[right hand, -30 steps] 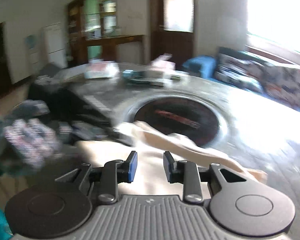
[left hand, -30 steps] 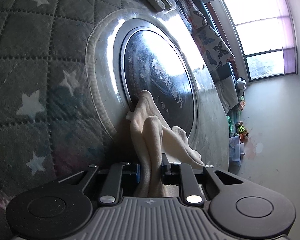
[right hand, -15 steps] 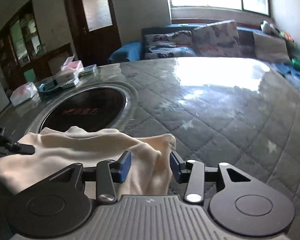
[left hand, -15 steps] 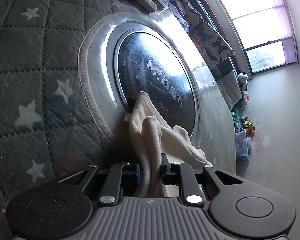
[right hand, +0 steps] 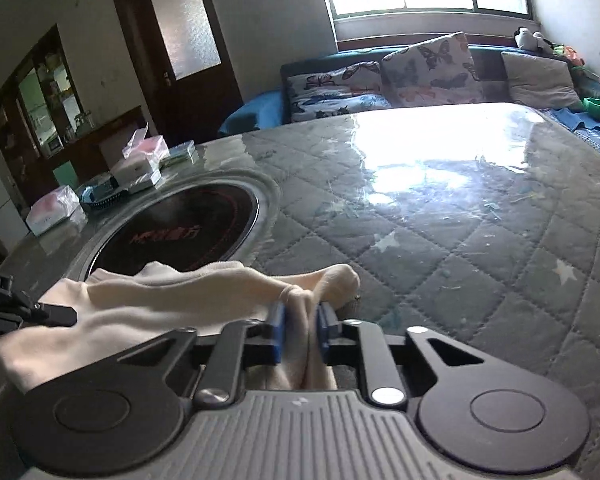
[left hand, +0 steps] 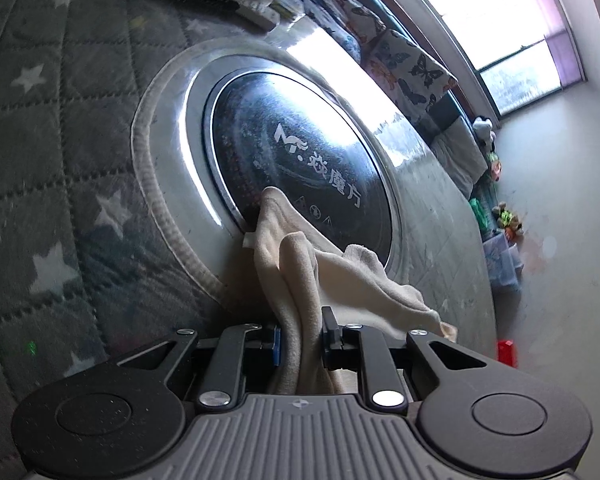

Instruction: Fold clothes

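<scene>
Since earlier, right claw (right hand: pixel 299 332) has clamped the cream garment (right hand: pixel 172 300); left claw (left hand: pixel 300 338) still grips it.

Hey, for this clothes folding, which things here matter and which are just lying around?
Part of the job:
cream garment
left hand-held gripper, shut on it
right hand-held gripper, shut on it
quilted table cover

Just lying about:
round black cooktop
boxes
butterfly cushions
soft toys

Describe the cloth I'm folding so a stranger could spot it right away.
Find the quilted star-patterned table cover with a round black cooktop set in it. At the cooktop's near edge lies a cream garment, the only pale soft thing there.
</scene>
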Demonstrator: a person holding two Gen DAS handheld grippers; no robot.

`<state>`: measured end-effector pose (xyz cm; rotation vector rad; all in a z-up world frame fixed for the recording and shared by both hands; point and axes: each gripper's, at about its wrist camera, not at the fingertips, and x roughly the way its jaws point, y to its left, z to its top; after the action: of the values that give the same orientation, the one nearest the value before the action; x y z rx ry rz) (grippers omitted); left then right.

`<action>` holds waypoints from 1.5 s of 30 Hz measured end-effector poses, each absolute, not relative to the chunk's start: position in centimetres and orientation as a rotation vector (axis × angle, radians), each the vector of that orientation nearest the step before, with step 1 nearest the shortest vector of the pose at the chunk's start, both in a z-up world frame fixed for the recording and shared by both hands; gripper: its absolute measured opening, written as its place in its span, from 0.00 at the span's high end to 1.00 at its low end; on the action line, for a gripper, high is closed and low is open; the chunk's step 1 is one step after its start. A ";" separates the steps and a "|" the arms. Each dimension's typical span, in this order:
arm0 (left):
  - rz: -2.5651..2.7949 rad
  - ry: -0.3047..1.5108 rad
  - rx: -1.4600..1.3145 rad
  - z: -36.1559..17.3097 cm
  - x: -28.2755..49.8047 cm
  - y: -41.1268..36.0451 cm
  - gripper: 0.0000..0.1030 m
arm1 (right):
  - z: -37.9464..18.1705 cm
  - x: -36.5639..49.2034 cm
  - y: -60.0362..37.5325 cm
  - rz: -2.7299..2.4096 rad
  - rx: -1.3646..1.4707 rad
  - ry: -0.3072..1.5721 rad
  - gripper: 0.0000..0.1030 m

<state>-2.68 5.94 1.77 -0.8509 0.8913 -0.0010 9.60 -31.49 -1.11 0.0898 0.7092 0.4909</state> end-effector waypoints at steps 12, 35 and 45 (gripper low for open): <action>-0.035 0.838 -0.495 4.8 -2.8 2.7 0.83 | 2.5 7.1 -31.7 0.485 0.093 0.598 0.90; -0.136 0.754 -0.311 8.6 1.2 -5.3 0.83 | 6.6 6.4 -36.6 0.327 0.067 0.463 0.90; -0.180 0.770 -0.271 8.1 4.4 -8.9 0.83 | 6.3 7.9 -39.5 0.240 0.074 0.464 0.90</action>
<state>4.43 -8.90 8.09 -0.2707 0.7702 -0.1804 7.88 -39.47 6.34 0.0738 0.4641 0.2399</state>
